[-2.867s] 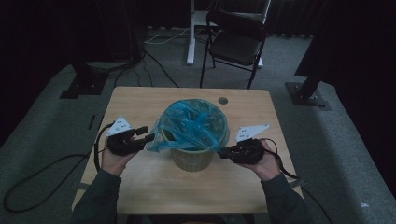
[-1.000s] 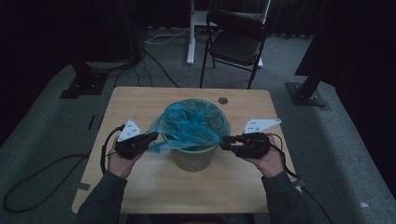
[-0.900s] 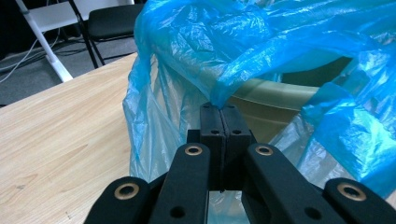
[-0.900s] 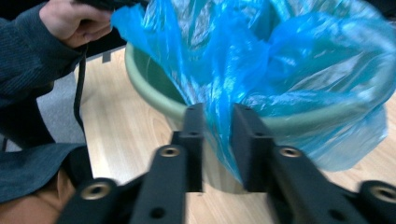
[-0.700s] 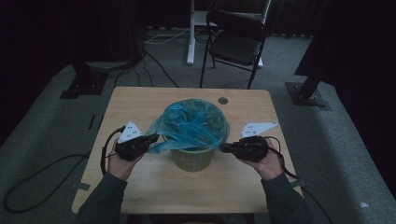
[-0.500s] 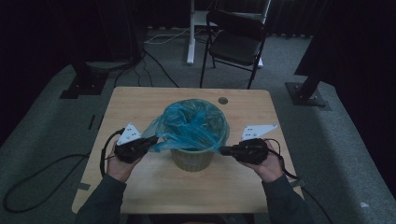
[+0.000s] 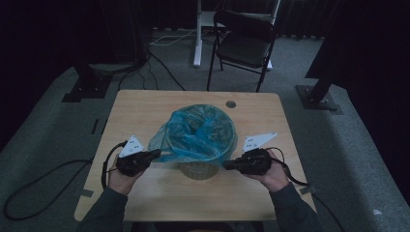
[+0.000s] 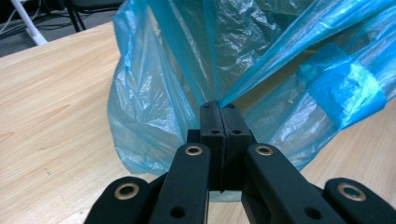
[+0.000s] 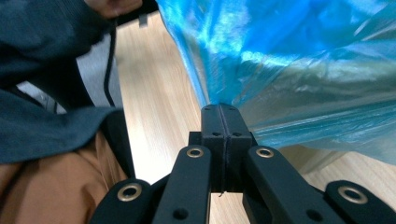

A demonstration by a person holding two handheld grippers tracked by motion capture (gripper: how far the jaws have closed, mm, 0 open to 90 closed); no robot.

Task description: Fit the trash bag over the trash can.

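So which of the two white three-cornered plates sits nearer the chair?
The plate on the right gripper: its white triangle lies on the chair's side of the blue bag, the left gripper one opposite.

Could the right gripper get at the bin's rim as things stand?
Probably not yet: the right gripper is shut on the blue bag, whose film drapes over the bin rim.

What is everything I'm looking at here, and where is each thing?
table: one, light wood, centre of the room
bin: one, pale, mid-table
bag: one, blue plastic, draped over the bin
hole: one, dark, far table edge
chair: one, black, behind the table
cables: several, on the grey floor
left gripper: black, shut on the bag's left edge
right gripper: black, shut on the bag's right edge
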